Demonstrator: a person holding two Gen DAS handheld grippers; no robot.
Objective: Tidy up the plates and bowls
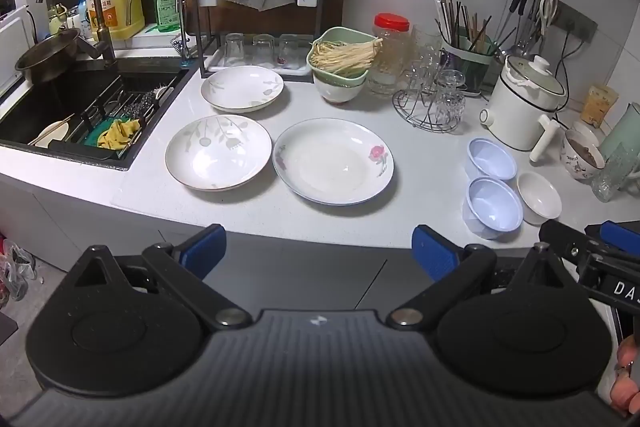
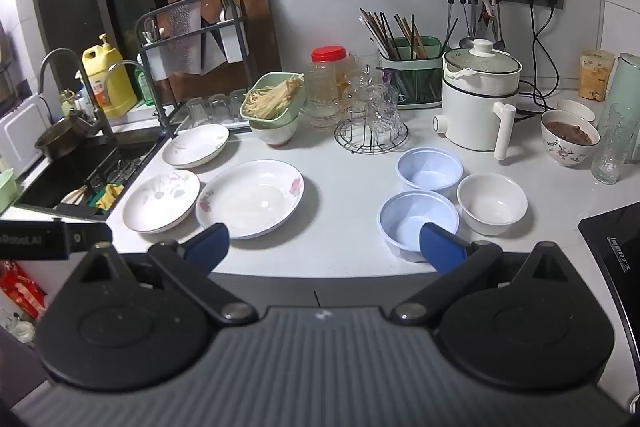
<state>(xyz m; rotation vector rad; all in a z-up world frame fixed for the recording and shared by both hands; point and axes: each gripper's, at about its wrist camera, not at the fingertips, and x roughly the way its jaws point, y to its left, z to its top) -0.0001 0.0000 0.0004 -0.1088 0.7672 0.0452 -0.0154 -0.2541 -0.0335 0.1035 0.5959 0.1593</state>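
Three plates lie on the white counter: a large rose-patterned plate (image 1: 334,161) (image 2: 250,198), a leaf-patterned plate (image 1: 218,151) (image 2: 161,201) to its left, and a smaller plate (image 1: 242,88) (image 2: 196,145) behind. Two pale blue bowls (image 1: 492,207) (image 1: 491,157) (image 2: 418,219) (image 2: 429,169) and a white bowl (image 1: 539,197) (image 2: 492,203) sit to the right. My left gripper (image 1: 320,253) is open and empty, held in front of the counter edge. My right gripper (image 2: 324,247) is open and empty, its right finger over the near blue bowl's rim.
A sink (image 1: 80,107) with a rack is at the left. A green basket of noodles (image 1: 342,57) rests on a bowl, beside a glass stand (image 1: 434,99), a white cooker (image 1: 524,99) and a filled bowl (image 2: 570,137). A black cooktop (image 2: 616,247) is at the right.
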